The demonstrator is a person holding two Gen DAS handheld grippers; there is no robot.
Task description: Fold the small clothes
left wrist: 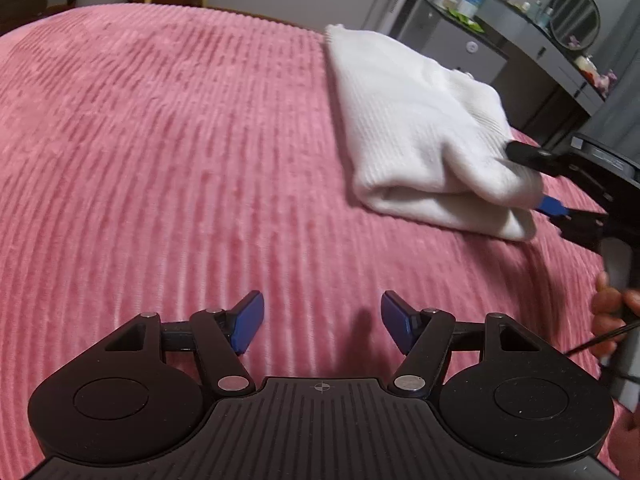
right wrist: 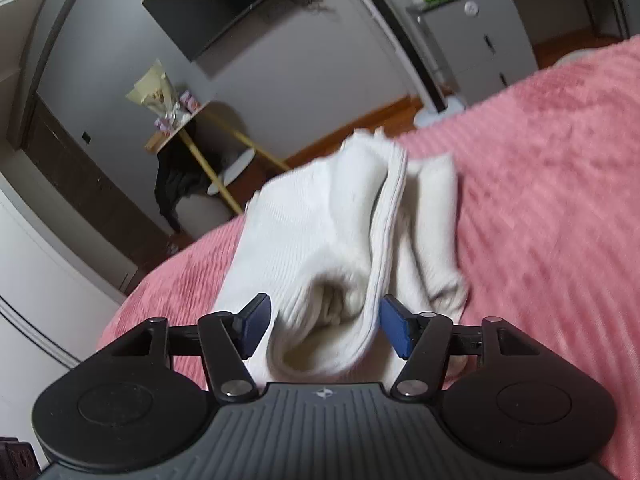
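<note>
Item: white ribbed socks [left wrist: 416,128], a folded bundle lying on the pink ribbed bedspread [left wrist: 160,160] toward its right side. Right gripper [right wrist: 324,324]: jaws spread around the bundle's near open end, cloth between the pads but seemingly not pinched; probably placed to take or settle the fold. Left gripper [left wrist: 322,320]: jaws spread, empty, hovering over bare bedspread well apart from the socks. Surroundings: grey cabinet [right wrist: 476,40], wall television [right wrist: 224,4], side table [right wrist: 192,128] beyond the bed. Nothing obstructs the socks.

Grey walls, a wall-mounted television [right wrist: 236,4], a grey cabinet [right wrist: 476,40], wood floor [right wrist: 360,120] and a round mirror [left wrist: 575,18].
</note>
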